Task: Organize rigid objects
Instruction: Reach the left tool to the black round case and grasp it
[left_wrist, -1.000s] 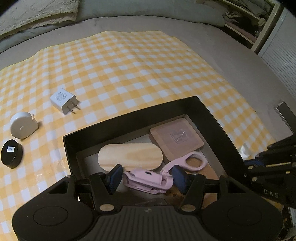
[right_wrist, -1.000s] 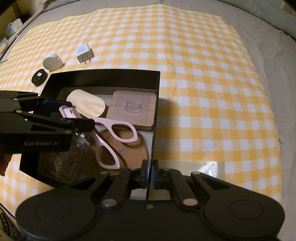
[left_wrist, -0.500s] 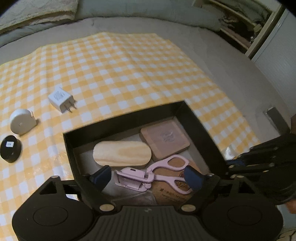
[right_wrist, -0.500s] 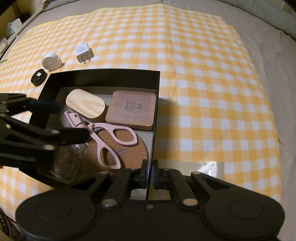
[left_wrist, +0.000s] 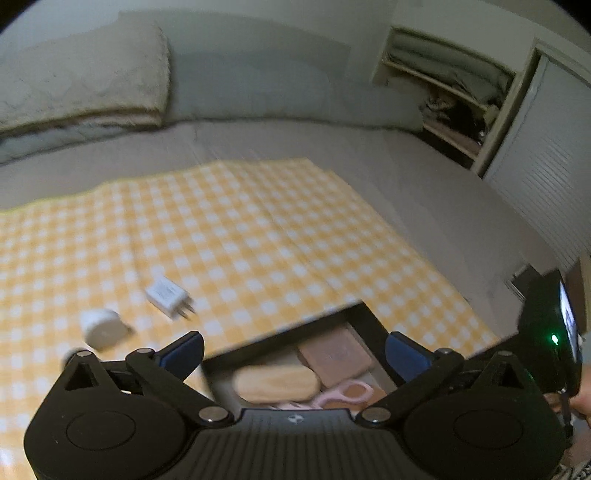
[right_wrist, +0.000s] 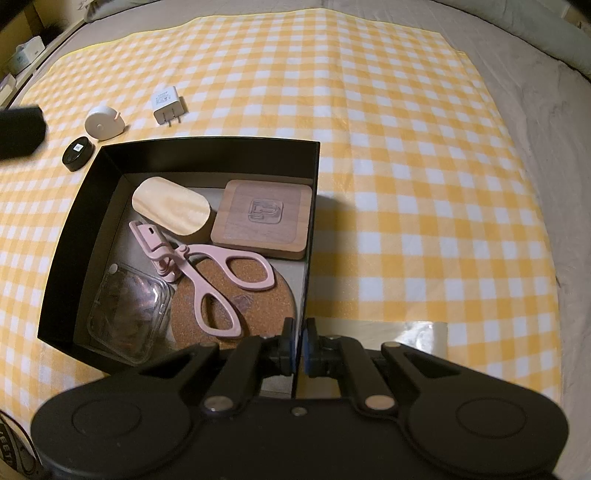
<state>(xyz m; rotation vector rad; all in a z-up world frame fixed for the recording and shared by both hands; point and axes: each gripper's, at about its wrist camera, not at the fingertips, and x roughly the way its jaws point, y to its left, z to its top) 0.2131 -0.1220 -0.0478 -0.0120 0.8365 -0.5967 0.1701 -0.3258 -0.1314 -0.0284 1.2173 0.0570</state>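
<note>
1. Right gripper (right_wrist: 298, 349) is clamped on the near right wall of the black box (right_wrist: 207, 144), pinning it in place. If that pinch slips, the box could skid on the checked cloth (right_wrist: 406, 184).
2. Just ahead of it, inside the box: cork coaster (right_wrist: 258, 306), pink scissors (right_wrist: 221, 273), a clear case (right_wrist: 127, 312), then the oval wooden piece (right_wrist: 171, 208) and square wooden tray (right_wrist: 264, 218).
3. Left gripper (left_wrist: 293, 354) hangs above the box, jaws opening wide, nothing between them.
4. Beyond the box's far left corner, waiting on the cloth: black puck (right_wrist: 77, 153), white round tape (right_wrist: 101, 123), white charger (right_wrist: 167, 104).
5. The risk I'd flag: the box is filling up, so a careless drop could land a piece on the scissors' handles and leave it tilted.
</note>
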